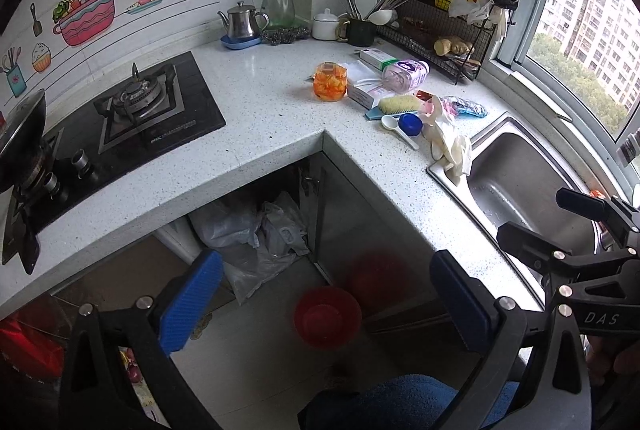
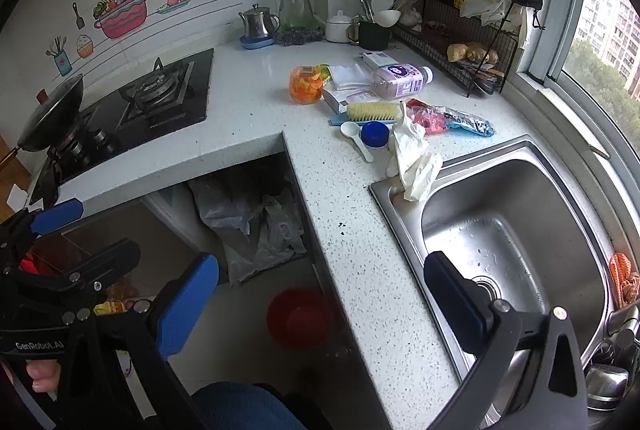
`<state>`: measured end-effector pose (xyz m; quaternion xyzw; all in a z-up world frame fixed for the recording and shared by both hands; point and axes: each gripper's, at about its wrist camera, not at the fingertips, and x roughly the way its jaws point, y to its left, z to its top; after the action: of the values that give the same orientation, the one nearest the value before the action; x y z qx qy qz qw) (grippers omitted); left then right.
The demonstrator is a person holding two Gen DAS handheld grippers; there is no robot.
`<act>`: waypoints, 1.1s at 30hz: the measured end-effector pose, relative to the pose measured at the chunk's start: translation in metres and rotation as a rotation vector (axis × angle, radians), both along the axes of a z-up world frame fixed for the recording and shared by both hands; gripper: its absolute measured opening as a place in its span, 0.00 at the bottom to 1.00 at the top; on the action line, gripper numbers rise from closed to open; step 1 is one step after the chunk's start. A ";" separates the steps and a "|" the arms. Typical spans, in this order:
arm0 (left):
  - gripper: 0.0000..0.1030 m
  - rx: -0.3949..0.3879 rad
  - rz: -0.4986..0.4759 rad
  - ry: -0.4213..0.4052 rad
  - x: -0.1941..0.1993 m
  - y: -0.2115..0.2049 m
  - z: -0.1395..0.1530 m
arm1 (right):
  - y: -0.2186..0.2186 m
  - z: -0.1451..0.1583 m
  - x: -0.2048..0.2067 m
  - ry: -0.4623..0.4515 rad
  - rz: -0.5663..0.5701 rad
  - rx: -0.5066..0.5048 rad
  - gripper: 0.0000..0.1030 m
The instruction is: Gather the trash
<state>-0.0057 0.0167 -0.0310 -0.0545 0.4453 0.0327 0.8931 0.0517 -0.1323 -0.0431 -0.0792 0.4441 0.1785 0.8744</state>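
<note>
A heap of clutter lies on the speckled counter (image 1: 272, 117) left of the sink. It includes an orange-filled jar (image 1: 330, 81) (image 2: 306, 84), a toppled purple bottle (image 1: 406, 73) (image 2: 400, 81), small white boxes (image 1: 366, 95), a yellow brush (image 2: 372, 111), a white spoon (image 2: 356, 139), a blue cap (image 2: 375, 134), crumpled white gloves (image 1: 450, 145) (image 2: 412, 157) and pink and blue wrappers (image 2: 452, 121). A red bin (image 1: 328, 316) (image 2: 300, 318) stands on the floor below. My left gripper (image 1: 326, 304) hangs open over the bin, away from the heap. My right gripper (image 2: 320, 300) is open above the counter edge, holding nothing.
The steel sink (image 2: 500, 230) is at right, with a gas hob (image 1: 144, 109) and a pan (image 2: 52, 121) at left. A wire rack (image 1: 440, 29) with bottles stands at the back by the window. Plastic bags (image 1: 256, 238) fill the open cupboard under the counter corner.
</note>
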 end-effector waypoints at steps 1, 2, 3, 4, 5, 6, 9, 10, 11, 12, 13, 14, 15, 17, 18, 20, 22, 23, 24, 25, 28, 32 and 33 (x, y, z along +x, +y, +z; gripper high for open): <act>1.00 0.002 0.000 0.002 0.000 0.000 0.000 | 0.000 0.000 0.000 0.002 0.000 0.000 1.00; 1.00 0.006 0.000 0.004 0.001 0.000 0.000 | 0.000 0.000 0.000 0.002 -0.001 0.000 1.00; 1.00 0.008 -0.001 0.004 0.000 0.000 0.000 | 0.000 -0.001 0.001 0.004 -0.001 0.000 1.00; 1.00 0.010 -0.001 0.004 0.001 0.000 0.000 | 0.000 -0.001 0.001 0.007 -0.001 -0.001 1.00; 1.00 0.012 -0.002 0.005 0.001 0.000 0.000 | 0.000 -0.001 0.001 0.009 -0.001 -0.002 1.00; 1.00 0.013 -0.003 0.006 0.001 0.000 0.000 | 0.001 -0.002 0.001 0.011 -0.002 -0.005 1.00; 1.00 0.015 -0.001 0.009 0.002 0.001 0.000 | 0.001 -0.004 0.002 0.018 -0.002 -0.005 1.00; 1.00 0.011 0.000 0.010 0.002 0.002 0.000 | 0.001 -0.004 0.002 0.020 -0.003 -0.005 1.00; 1.00 0.004 0.000 0.012 0.002 0.003 0.000 | 0.001 -0.005 0.003 0.022 -0.004 -0.006 1.00; 1.00 -0.003 0.000 0.014 0.003 0.005 -0.001 | 0.001 -0.005 0.004 0.025 -0.005 -0.008 1.00; 1.00 -0.006 0.001 0.015 0.003 0.005 -0.001 | 0.001 -0.006 0.004 0.027 -0.005 -0.010 1.00; 1.00 -0.005 0.002 0.016 0.003 0.006 -0.001 | 0.001 -0.006 0.004 0.027 -0.006 -0.013 1.00; 1.00 -0.003 0.003 0.017 0.003 0.007 -0.001 | 0.002 -0.006 0.005 0.026 -0.006 -0.015 1.00; 1.00 0.002 0.003 0.019 0.004 0.009 -0.002 | 0.003 -0.007 0.006 0.028 -0.006 -0.015 1.00; 1.00 0.001 0.000 0.020 0.005 0.010 -0.002 | 0.003 -0.007 0.007 0.030 -0.005 -0.014 1.00; 1.00 0.000 -0.002 0.021 0.006 0.012 -0.003 | 0.004 -0.008 0.009 0.033 -0.004 -0.017 1.00; 1.00 -0.002 -0.002 0.025 0.008 0.014 -0.004 | 0.005 -0.009 0.011 0.036 -0.002 -0.019 1.00; 1.00 -0.007 -0.003 0.029 0.010 0.016 -0.005 | 0.006 -0.010 0.012 0.037 -0.002 -0.019 1.00; 1.00 -0.013 -0.004 0.032 0.012 0.017 -0.005 | 0.006 -0.010 0.013 0.039 -0.001 -0.018 1.00; 1.00 -0.020 -0.003 0.036 0.014 0.019 -0.006 | 0.006 -0.010 0.015 0.040 0.000 -0.016 1.00; 1.00 -0.027 -0.008 0.042 0.021 0.024 -0.007 | 0.008 -0.010 0.019 0.041 0.004 -0.005 1.00; 1.00 -0.010 -0.034 0.041 0.032 0.025 -0.004 | 0.010 -0.012 0.026 0.051 0.010 0.010 1.00; 1.00 -0.006 -0.037 0.041 0.036 0.026 -0.003 | 0.010 -0.012 0.028 0.053 0.010 0.010 1.00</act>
<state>0.0304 0.0427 -0.0340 -0.0483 0.4647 0.0162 0.8840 0.0797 -0.1219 -0.0550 -0.0724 0.4656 0.1872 0.8619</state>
